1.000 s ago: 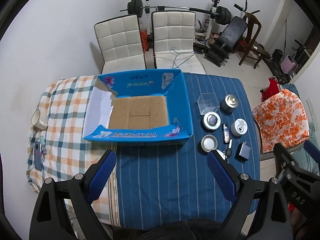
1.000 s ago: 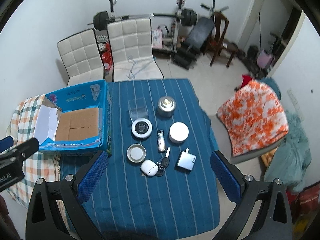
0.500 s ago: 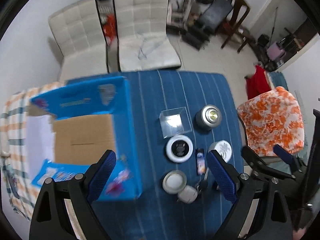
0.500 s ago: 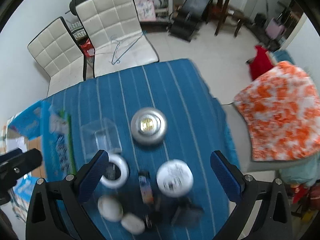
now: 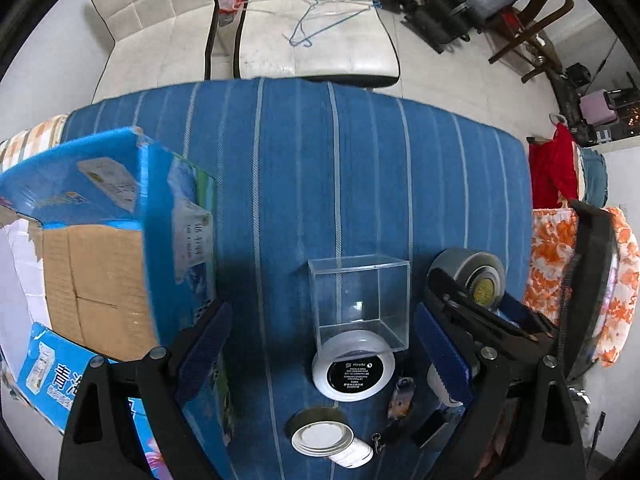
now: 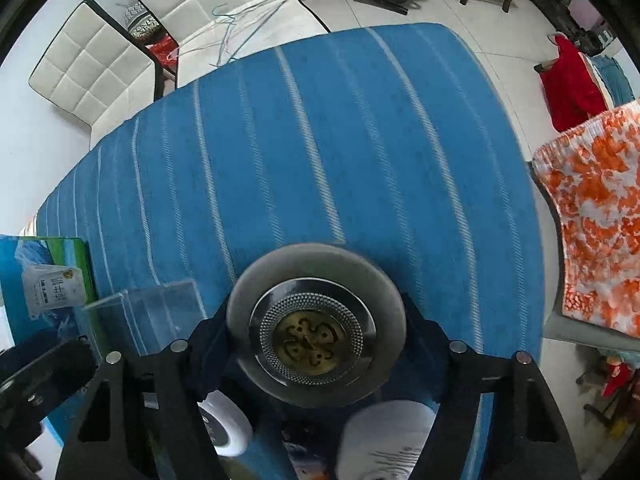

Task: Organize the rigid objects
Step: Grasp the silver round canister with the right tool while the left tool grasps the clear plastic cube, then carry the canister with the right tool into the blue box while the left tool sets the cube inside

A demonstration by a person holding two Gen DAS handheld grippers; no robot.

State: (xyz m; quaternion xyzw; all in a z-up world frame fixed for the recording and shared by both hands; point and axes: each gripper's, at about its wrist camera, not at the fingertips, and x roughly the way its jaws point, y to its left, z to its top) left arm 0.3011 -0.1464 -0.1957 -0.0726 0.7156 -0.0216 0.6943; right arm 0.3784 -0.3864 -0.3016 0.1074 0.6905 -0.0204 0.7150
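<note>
On the blue striped tablecloth (image 5: 304, 184) sit the small things, to the right of the blue cardboard box (image 5: 108, 216), which lies open at the cloth's left edge w/ its brown bottom showing. Left gripper (image 5: 322, 350) points down over the cloth, jaws wide apart, nothing between the pads; they straddle the clear plastic box (image 5: 360, 300) and the white round case w/ black label (image 5: 354, 372) just in front of it, touching neither. Nearer the camera: a tin w/ white lid (image 5: 320, 434), a small white pod (image 5: 354, 454) beside it, keys and a dark flat item – too blurred to tell more.

Right gripper (image 6: 316, 344) also points down, straddling the round metal tin (image 6: 316, 328) w/ brass-coloured centre, which stands upright on the cloth right of the clear box (image 6: 160, 312). Its jaws have just been closing w/ the tin between them; the dark fingers (image 6: 424, 332) sit close to both sides, but the tin's rim hides the pads, so can't tell if they press yet. In left view the same tin (image 5: 472, 276) shows behind the right gripper's arm. A white round jar (image 6: 386, 440) lies just below it, the white case (image 6: 224, 428) to its left.

Beyond the table: two white padded chairs (image 5: 320, 32), hangers on one seat, an orange-flowered cloth (image 6: 600, 220) at right
</note>
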